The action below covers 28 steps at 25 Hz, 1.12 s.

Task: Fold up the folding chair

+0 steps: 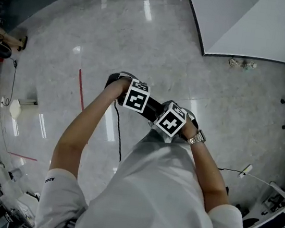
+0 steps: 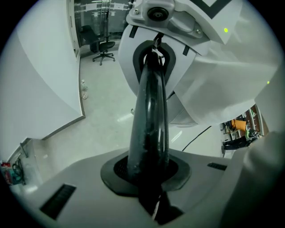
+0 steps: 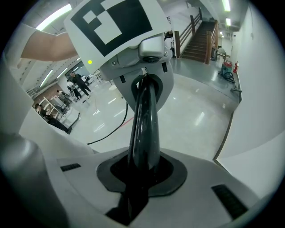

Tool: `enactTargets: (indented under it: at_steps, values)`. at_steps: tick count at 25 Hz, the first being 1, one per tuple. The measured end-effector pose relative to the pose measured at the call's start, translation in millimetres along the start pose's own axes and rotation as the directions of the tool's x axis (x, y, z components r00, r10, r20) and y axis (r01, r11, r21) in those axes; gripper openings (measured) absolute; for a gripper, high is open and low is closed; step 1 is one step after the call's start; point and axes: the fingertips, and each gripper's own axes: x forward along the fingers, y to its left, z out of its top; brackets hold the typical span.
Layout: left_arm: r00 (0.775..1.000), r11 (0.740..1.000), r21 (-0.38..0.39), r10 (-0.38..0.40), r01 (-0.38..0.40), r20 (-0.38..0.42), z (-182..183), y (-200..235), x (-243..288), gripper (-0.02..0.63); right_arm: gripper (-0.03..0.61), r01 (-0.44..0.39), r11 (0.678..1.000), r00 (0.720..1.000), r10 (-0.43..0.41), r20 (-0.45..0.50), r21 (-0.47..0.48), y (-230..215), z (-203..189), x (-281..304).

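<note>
Jaws of left gripper (image 2: 152,62), held just beside right gripper (image 3: 144,89), and of the latter are closed on nothing; folding chair is shown in no view, so its bearing cannot be told.

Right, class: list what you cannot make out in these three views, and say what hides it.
1. Folding chair: in no view; the person's torso blocks what lies below in the head view.
2. Jaw tips, head view: hidden under the grippers' marker cubes.
3. Small items by the white panel, head view: too small to name.
4. Distant people, right gripper view: too small.
</note>
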Motion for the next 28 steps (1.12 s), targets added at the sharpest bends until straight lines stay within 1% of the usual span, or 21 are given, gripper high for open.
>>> enactTargets:
  at_steps: [3, 6, 10, 14, 20, 28]
  values:
    - [1.000, 1.000, -0.029, -0.003, 0.003, -0.008, -3.0, -5.3, 1.7, 0.077, 0.060, -0.017, 1.000, 1.000, 0.017, 0.002, -0.021, 3.8, 0.7, 2.8]
    - [1.000, 0.998, -0.055, -0.004, 0.003, -0.021, 6.9, -7.5, -0.6, 0.077, 0.060, -0.029, 0.999, 0.999, 0.030, 0.019, -0.042, 3.6, -6.9, -3.3]
    - [0.999, 0.998, -0.068, -0.011, 0.007, -0.049, 36.4, -5.0, -2.2, 0.077, 0.060, -0.032, 0.998, 0.998, 0.035, 0.045, -0.056, -1.2, -31.2, -21.0]
    - [0.996, 0.997, -0.072, -0.018, 0.012, -0.087, 64.2, 3.5, -5.8, 0.077, 0.060, -0.051, 0.998, 0.996, 0.054, 0.074, -0.044, -12.3, -56.4, -35.3]
    - [0.990, 0.997, -0.079, -0.032, 0.022, -0.136, 119.5, 14.3, -6.6, 0.077, 0.060, -0.086, 0.996, 0.988, 0.089, 0.125, -0.030, -27.7, -103.7, -62.4]
    - [0.978, 0.999, -0.023, -0.048, 0.044, -0.201, 180.4, 33.0, -5.8, 0.072, 0.060, -0.075, 0.997, 0.977, 0.069, 0.202, 0.021, -47.9, -156.2, -88.5]
